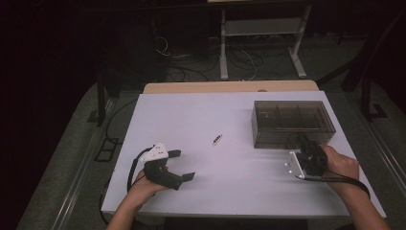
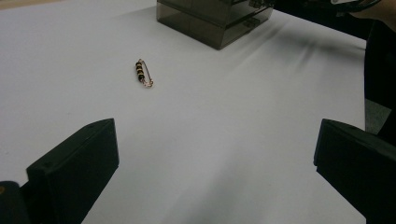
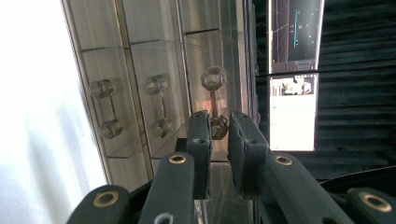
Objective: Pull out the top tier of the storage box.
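Drawer handle (image 3: 215, 100) of smoky organizer box (image 1: 292, 123) pinched by right gripper (image 3: 219, 135); left gripper (image 1: 184, 165) gapes wide, empty, over counter (image 1: 201, 120)

We count one white table (image 1: 230, 177), bearing one smoked transparent drawer box (image 1: 292, 123) and one beaded safety pin (image 1: 217, 140). On the box front we count three clear drawer handles (image 3: 213, 100). Two handheld grippers are present: one left gripper (image 1: 181, 165), one right gripper (image 1: 303, 142).
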`<state>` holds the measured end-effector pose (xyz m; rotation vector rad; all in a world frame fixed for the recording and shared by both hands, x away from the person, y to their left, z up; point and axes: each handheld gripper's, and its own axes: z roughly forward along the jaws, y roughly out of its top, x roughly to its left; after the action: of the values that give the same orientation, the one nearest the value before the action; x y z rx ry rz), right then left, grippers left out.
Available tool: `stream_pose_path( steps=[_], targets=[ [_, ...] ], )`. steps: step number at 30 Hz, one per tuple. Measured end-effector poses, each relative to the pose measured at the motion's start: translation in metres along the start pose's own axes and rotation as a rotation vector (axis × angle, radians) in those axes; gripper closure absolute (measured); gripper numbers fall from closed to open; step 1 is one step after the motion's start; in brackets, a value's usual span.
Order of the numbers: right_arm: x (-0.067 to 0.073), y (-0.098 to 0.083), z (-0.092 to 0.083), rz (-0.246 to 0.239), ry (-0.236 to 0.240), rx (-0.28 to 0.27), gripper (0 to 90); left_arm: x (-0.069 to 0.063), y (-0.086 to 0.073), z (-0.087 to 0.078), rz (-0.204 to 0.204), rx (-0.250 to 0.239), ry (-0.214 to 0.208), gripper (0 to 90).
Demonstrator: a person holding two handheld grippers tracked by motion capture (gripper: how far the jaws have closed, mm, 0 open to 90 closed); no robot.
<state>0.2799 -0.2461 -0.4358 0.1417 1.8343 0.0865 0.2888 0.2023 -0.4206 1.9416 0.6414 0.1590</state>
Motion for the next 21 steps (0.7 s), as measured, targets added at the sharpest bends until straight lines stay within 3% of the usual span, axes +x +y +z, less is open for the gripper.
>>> stream_pose_path(
  steps=[21],
  targets=[
    [0.004, -0.001, -0.013, -0.002, -0.005, -0.011, 78.3, 0.0, 0.0, 0.0, 0.001, -0.001, 0.0, 0.0]
  ],
)
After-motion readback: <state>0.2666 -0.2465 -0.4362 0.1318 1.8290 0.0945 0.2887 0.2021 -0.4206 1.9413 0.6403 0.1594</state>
